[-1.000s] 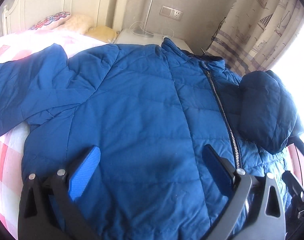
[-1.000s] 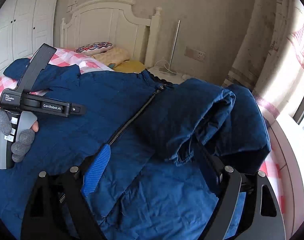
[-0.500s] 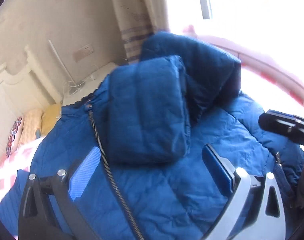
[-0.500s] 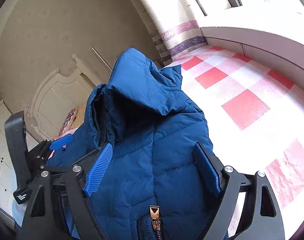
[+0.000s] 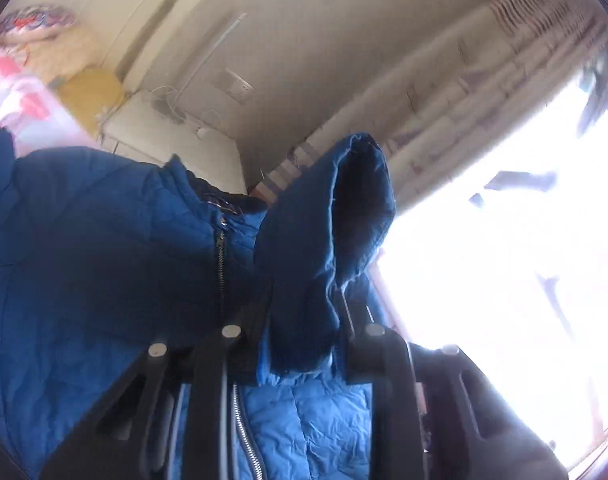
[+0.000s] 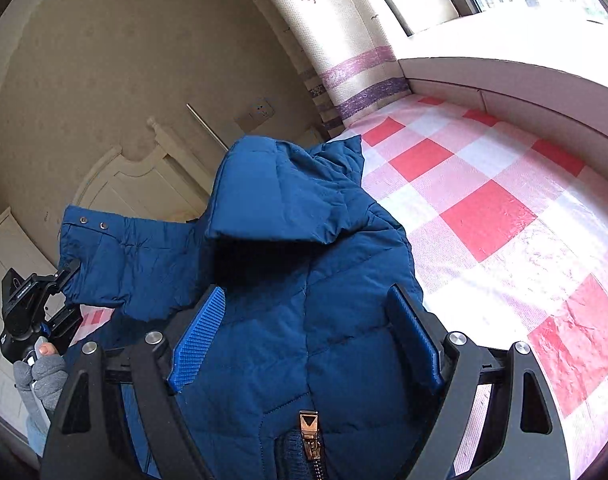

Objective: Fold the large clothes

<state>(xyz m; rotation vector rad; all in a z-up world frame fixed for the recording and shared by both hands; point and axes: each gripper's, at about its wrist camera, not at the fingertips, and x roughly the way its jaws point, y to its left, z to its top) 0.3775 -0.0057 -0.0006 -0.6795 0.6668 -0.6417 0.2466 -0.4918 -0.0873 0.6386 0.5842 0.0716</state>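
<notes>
While my left gripper (image 5: 300, 320) pinches the blue puffer jacket's (image 6: 304, 300) sleeve (image 5: 327, 248), my right gripper (image 6: 304, 340) hangs loose; most folding remains.

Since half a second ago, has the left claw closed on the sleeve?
Yes. The left claw, open before, now pinches the blue sleeve, lifted up against the curtain.

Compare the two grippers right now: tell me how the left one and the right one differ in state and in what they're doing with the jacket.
1. The left gripper is shut on a sleeve of the blue jacket; the right gripper is open.
2. The left gripper lifts that sleeve off the jacket body; the right gripper only straddles the jacket's hem near the zipper pull, its pads apart from the fabric.

Shared: both are black-framed with blue pads, over the same jacket.
</notes>
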